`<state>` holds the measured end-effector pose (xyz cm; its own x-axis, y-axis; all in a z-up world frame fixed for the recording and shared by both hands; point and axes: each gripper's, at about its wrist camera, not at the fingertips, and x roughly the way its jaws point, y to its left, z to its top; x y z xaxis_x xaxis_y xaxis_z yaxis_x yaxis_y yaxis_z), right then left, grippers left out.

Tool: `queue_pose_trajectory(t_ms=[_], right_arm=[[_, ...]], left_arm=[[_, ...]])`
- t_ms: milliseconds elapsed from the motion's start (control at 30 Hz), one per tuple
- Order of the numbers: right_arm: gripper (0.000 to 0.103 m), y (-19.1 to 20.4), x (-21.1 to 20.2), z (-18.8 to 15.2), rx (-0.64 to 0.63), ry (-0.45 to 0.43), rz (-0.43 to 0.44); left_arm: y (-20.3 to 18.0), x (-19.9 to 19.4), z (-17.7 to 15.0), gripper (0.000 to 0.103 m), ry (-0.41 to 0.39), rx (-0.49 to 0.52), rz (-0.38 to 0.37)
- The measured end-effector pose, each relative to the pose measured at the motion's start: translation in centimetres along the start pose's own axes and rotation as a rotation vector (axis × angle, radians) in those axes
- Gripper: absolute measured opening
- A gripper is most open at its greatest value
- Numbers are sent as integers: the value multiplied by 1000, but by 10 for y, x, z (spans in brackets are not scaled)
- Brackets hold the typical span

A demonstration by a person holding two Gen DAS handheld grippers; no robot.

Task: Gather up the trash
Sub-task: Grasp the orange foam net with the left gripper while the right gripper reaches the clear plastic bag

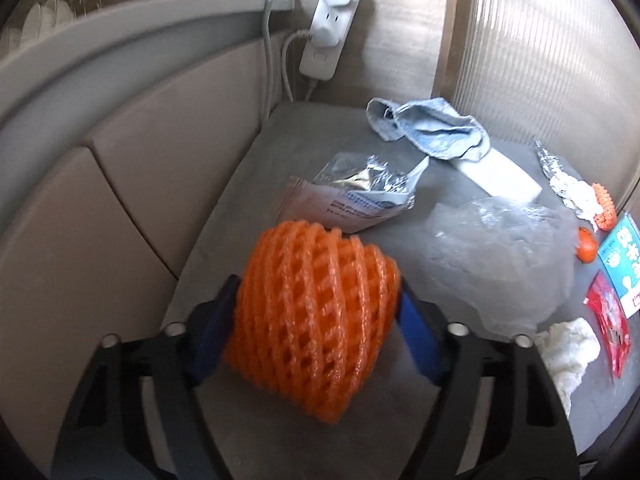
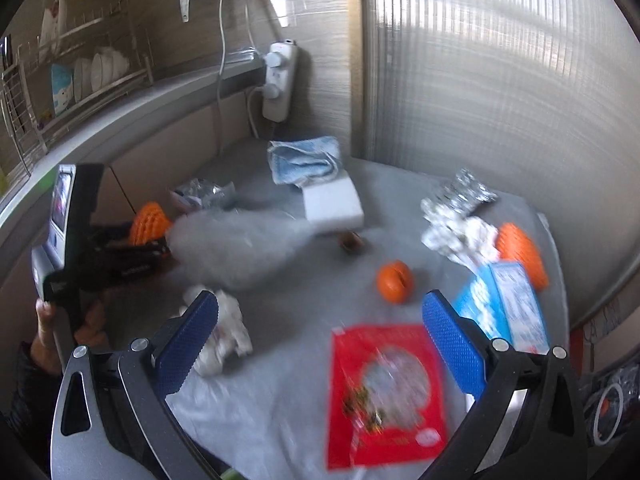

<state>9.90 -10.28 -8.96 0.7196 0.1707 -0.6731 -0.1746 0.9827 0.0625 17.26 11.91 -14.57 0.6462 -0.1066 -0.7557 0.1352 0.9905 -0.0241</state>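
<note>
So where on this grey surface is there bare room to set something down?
Bare grey surface runs along the beige wall panels, from the power strip down to the foil packet. The right side is crowded: plastic bag, blue cloth, red packet, tissue.

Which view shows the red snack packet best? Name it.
The right wrist view: the red snack packet lies whole and flat between the open right gripper fingers. The left wrist view shows it small and squeezed at the right edge.

Print shows on the blue box (image 1: 624, 264) and torn sachet (image 1: 352, 204) — too blurred to read.
</note>
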Motion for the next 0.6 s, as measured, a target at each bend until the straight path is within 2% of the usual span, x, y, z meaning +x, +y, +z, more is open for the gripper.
queue_pose_trajectory(t_ms=[67,200,267,400,533,600], right_arm=[[101,3,11,9,21,11,26],[101,15,35,23,31,55,83],[101,26,44,28,16,71,113],[101,52,62,36,-38,104,154],[101,75,84,44,-92,142,130],[101,82,96,46,-110,160,90]], left_arm=[[3,1,1,57,-6,-21,-8],[6,-7,4,31,-28,-35,-30],[6,-11,4,27,-40,-35,-25],[11,-20,0,26,-55,-41,-21],[17,-38,-9,26,-77,-51,-13],[19,-49,-14,26,-81,-68,-28]])
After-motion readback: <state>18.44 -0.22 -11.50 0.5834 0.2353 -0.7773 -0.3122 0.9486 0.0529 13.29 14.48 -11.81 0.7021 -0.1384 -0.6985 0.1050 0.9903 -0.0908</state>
